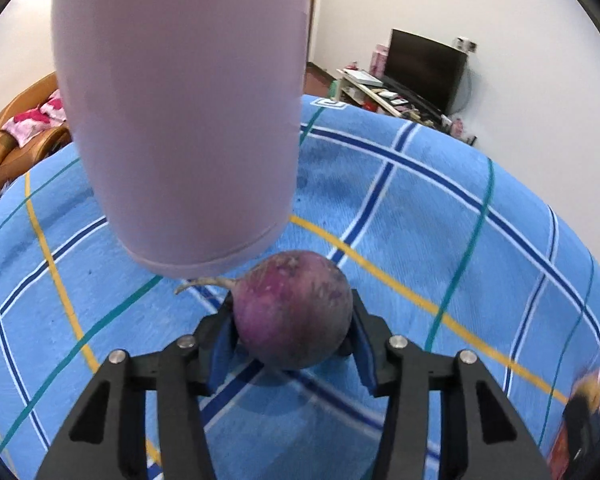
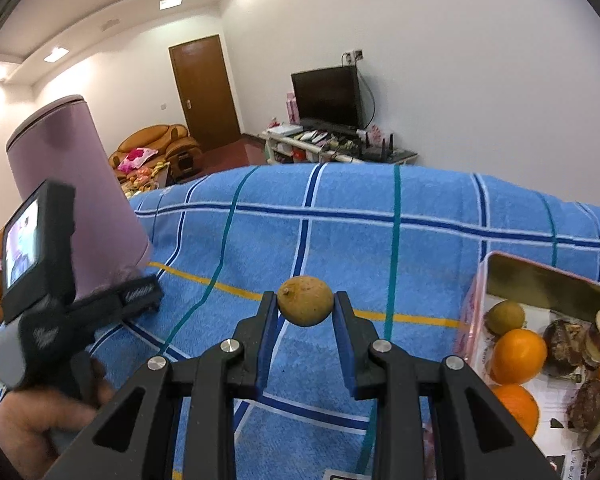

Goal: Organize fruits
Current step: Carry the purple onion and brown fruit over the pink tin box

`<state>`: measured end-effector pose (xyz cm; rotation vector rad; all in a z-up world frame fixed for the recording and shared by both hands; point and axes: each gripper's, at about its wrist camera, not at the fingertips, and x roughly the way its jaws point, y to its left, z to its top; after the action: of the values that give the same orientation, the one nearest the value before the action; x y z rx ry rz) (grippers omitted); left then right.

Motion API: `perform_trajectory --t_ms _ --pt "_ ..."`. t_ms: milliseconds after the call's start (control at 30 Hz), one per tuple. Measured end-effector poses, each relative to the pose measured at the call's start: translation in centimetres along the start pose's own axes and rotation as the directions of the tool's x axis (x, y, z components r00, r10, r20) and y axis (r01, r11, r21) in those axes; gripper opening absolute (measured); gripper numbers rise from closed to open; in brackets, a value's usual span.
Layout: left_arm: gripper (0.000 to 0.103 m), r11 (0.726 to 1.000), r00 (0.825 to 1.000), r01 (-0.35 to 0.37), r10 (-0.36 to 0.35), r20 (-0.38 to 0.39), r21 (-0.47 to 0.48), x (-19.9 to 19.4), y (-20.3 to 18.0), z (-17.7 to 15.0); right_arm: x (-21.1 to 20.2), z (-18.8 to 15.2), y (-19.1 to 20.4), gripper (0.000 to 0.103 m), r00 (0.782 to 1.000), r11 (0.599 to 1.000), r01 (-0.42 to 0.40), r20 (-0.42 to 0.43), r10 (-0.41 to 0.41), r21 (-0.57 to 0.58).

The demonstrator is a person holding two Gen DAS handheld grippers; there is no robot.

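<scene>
My left gripper (image 1: 294, 320) is shut on a round purple root (image 1: 294, 312) with a thin tail, held just above the blue checked cloth (image 1: 420, 220), right under a tall pink bin (image 1: 180, 120). My right gripper (image 2: 305, 308) is shut on a small brown-yellow fruit (image 2: 305, 300) and holds it above the cloth (image 2: 340, 240). In the right wrist view the left gripper's body (image 2: 40, 280) shows at the left beside the pink bin (image 2: 72, 200).
A pink-rimmed tray (image 2: 480, 300) at the right holds oranges (image 2: 518, 356), a brown-yellow fruit (image 2: 504, 316) and dark cut roots (image 2: 564, 344). A TV (image 2: 328, 96) on a low stand, a door and an orange sofa (image 2: 156, 148) are behind the table.
</scene>
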<state>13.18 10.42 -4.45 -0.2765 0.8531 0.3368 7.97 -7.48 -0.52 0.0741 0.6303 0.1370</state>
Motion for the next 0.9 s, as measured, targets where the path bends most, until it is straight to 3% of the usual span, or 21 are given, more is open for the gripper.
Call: perform_trajectory --t_ms 167,333,533,900 --pt "0.052 0.998 0.999 0.044 -0.045 0.018 0.04 -2.2 1.2 -1.6 -1.9 -0.2 1.1 0.03 0.994 0.998 0.039 0.1 -0.034 -0.054" --pt "0.052 0.995 0.994 0.06 -0.067 0.083 0.085 -4.8 1.6 -2.9 -3.2 -0.6 2.6 0.03 0.986 0.99 0.076 0.16 -0.057 -0.117" --pt "0.052 0.988 0.98 0.069 -0.093 0.178 0.138 -7.5 1.6 -4.3 -4.7 -1.5 3.0 0.03 0.982 0.988 0.086 0.179 -0.063 -0.127" --pt "0.052 0.986 0.96 0.075 -0.111 0.256 0.147 -9.4 0.8 -4.7 -6.3 -2.4 2.7 0.03 0.98 0.989 0.095 0.187 -0.072 -0.115"
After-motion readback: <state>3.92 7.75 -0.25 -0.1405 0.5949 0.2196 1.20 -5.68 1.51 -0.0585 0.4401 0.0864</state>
